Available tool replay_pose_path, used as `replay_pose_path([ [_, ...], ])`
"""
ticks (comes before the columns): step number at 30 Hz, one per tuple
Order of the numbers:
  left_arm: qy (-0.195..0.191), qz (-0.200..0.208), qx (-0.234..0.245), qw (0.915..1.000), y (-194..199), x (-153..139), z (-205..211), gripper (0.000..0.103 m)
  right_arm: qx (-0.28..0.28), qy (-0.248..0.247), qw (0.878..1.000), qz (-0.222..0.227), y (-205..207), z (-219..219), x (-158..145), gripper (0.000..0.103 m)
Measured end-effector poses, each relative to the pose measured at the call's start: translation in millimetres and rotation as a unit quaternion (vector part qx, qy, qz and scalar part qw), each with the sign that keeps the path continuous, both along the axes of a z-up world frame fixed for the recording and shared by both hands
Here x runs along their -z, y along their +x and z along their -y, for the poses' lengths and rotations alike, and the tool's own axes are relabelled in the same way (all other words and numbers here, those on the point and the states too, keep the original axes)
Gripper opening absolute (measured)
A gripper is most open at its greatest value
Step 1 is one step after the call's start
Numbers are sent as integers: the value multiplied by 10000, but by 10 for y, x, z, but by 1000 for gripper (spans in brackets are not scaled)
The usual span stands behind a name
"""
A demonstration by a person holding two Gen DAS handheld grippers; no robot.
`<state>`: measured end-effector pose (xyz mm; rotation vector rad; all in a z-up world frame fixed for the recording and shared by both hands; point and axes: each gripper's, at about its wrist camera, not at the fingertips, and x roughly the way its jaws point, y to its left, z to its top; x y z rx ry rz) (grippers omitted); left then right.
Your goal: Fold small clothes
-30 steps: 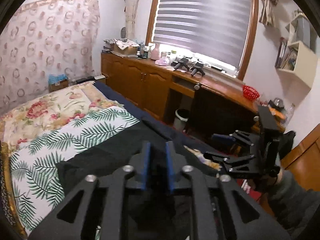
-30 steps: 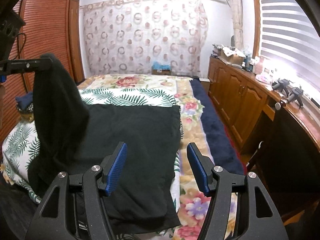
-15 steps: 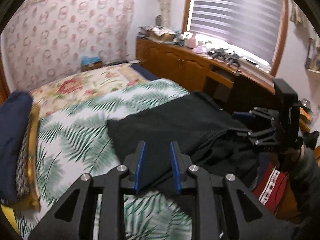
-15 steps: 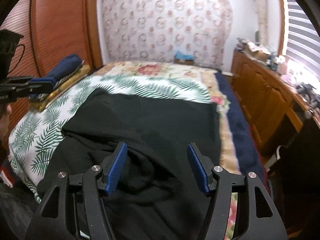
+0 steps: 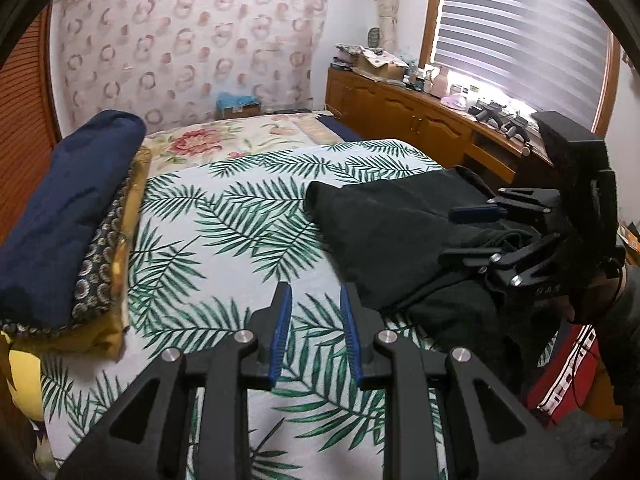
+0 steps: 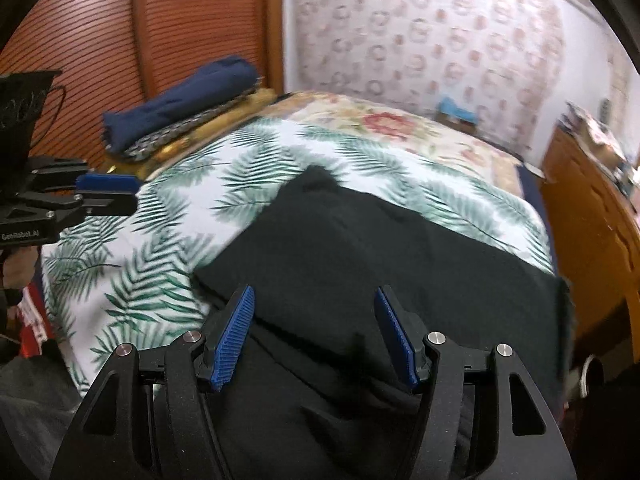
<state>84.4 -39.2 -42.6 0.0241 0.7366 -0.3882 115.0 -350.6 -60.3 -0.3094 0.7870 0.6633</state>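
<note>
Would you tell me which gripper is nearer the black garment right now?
Right. The right gripper hangs directly over the black garment, fingers open. The left gripper is off its edge, above bare palm-print sheet.

- My black garment [image 6: 360, 264] lies folded over on the palm-leaf sheet [image 6: 152, 248], its near end rumpled at the bed's edge.

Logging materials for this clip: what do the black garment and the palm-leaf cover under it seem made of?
Black garment: soft matte knit, probably cotton or fleece; it folds thickly without shine. Palm-leaf cover: thin printed woven fabric, likely cotton or polyester; flat, smooth, slightly creased.
</note>
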Motion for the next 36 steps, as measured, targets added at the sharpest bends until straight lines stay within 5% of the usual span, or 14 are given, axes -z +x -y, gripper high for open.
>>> replay_pose_path([
  [14,-33,9,-184,9998,-65,29,-171,23,-787,-404,9946,-535,47,-663,382,64],
  [27,-109,-43,-236,9997,-62,86,-217,23,-1008,-965,9896,-356,13,-852,493,63],
  [28,-110,-44,-228,9997,-69,99,-222,23,-980,-960,9899,-348,17,-849,495,57],
  [31,-110,-57,-196,9997,-83,111,-199,23,-841,-861,9924,-244,51,-802,447,9],
  [36,-101,-81,-117,9998,-69,133,-150,23,-445,-44,9990,-56,155,-510,85,8],
])
